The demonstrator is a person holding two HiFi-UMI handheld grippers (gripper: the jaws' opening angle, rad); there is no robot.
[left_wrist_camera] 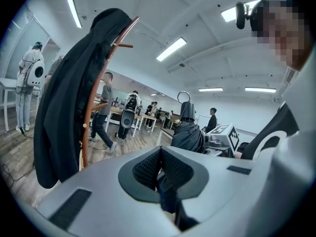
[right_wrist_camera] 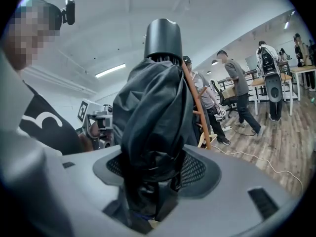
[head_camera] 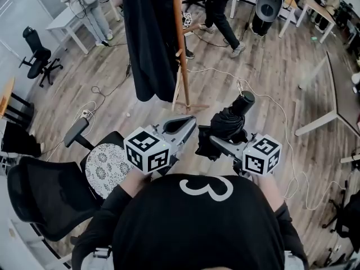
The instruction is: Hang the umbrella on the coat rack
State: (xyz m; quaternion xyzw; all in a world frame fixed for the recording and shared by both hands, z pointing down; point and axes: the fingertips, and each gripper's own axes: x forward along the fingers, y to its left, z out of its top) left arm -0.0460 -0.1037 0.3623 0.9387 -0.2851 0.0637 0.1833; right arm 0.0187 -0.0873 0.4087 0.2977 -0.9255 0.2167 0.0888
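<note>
My right gripper (head_camera: 212, 140) is shut on a folded black umbrella (head_camera: 229, 122), held at chest height with its round cap end pointing away from me. In the right gripper view the umbrella (right_wrist_camera: 152, 117) fills the middle and sits squeezed between the pads. The left gripper (head_camera: 189, 123) hangs just left of it, jaws shut with nothing between them (left_wrist_camera: 160, 163). The wooden coat rack (head_camera: 180, 49) stands on the floor ahead, a black coat (head_camera: 147, 38) draped over its left side. From the left gripper view the coat (left_wrist_camera: 64, 107) covers most of the rack's pole (left_wrist_camera: 88, 125).
A black office chair (head_camera: 45, 193) with a patterned cushion (head_camera: 106, 167) stands at my left. White cables (head_camera: 273, 103) trail over the wooden floor. A white table leg (head_camera: 316, 122) is at the right. A person (head_camera: 220, 10) walks behind the rack, and desks line the far side.
</note>
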